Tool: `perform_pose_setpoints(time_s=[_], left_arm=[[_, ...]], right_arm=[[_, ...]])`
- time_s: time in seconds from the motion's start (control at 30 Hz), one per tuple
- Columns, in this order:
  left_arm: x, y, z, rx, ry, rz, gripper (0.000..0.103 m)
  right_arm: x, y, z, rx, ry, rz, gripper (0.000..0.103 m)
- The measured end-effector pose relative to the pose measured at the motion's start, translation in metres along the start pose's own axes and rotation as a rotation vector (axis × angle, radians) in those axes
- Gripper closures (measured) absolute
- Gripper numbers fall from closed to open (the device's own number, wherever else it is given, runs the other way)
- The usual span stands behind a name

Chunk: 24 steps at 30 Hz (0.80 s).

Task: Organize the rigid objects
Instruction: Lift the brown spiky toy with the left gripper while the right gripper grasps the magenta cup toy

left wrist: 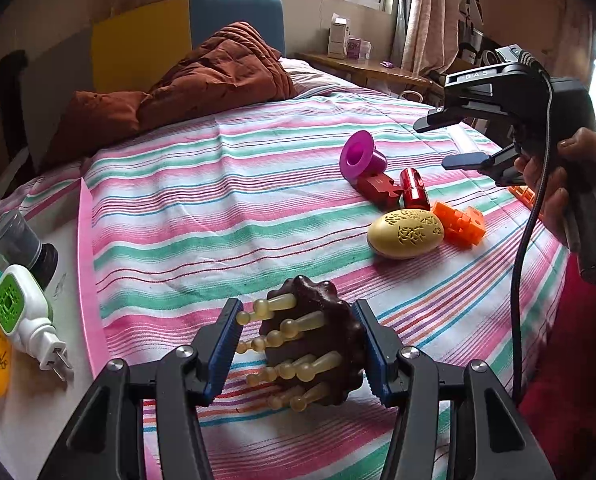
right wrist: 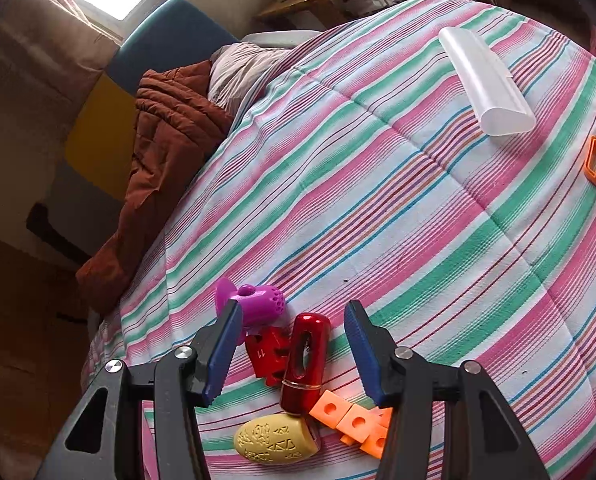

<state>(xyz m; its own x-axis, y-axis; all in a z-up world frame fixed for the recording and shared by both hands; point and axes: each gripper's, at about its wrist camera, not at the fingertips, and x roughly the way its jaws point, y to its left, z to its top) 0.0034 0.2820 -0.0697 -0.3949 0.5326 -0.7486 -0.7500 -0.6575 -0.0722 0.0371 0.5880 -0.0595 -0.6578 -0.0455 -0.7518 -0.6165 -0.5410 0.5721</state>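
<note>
Left gripper clenched on massage brush; keep squeeze firm, bristles slip. Right gripper released above red tube; center before closing.

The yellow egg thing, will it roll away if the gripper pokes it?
Probably: the yellow egg is rounded and lies on its side. The soft striped bedsheet and the orange blocks beside it may stop it. It looks hard, not squishy.
</note>
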Motion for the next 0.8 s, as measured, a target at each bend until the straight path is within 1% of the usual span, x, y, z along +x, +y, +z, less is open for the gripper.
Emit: perform_pose_setpoints(time_s=[0.2, 0.27, 0.33, 0.4, 0.5, 0.6, 0.77, 0.8], left_arm=[[0.000, 0.000, -0.001, -0.004, -0.009, -0.002, 0.047], [0.000, 0.001, -0.001, -0.013, -0.006, -0.009, 0.047], [0.001, 0.002, 0.000, -0.020, -0.004, -0.016, 0.047], [0.001, 0.003, 0.001, -0.025, -0.004, -0.021, 0.047], [0.002, 0.004, 0.001, -0.037, -0.003, -0.022, 0.047], [0.002, 0.005, 0.001, -0.044, -0.003, -0.028, 0.047], [0.003, 0.007, 0.002, -0.059, -0.003, -0.039, 0.047], [0.003, 0.007, 0.002, -0.059, -0.003, -0.040, 0.047]], right_arm=[[0.001, 0.019, -0.004, -0.083, -0.006, 0.036, 0.050], [0.003, 0.025, -0.005, -0.103, 0.011, 0.066, 0.046], [0.007, 0.034, -0.007, -0.137, 0.033, 0.088, 0.037], [0.013, 0.045, -0.007, -0.190, 0.042, 0.066, 0.036], [0.029, 0.057, -0.002, -0.244, 0.072, 0.005, 0.036], [0.049, 0.060, 0.006, -0.270, 0.111, -0.062, 0.035], [0.079, 0.062, 0.011, -0.310, 0.173, -0.132, 0.035], [0.085, 0.063, 0.010, -0.321, 0.189, -0.145, 0.043]])
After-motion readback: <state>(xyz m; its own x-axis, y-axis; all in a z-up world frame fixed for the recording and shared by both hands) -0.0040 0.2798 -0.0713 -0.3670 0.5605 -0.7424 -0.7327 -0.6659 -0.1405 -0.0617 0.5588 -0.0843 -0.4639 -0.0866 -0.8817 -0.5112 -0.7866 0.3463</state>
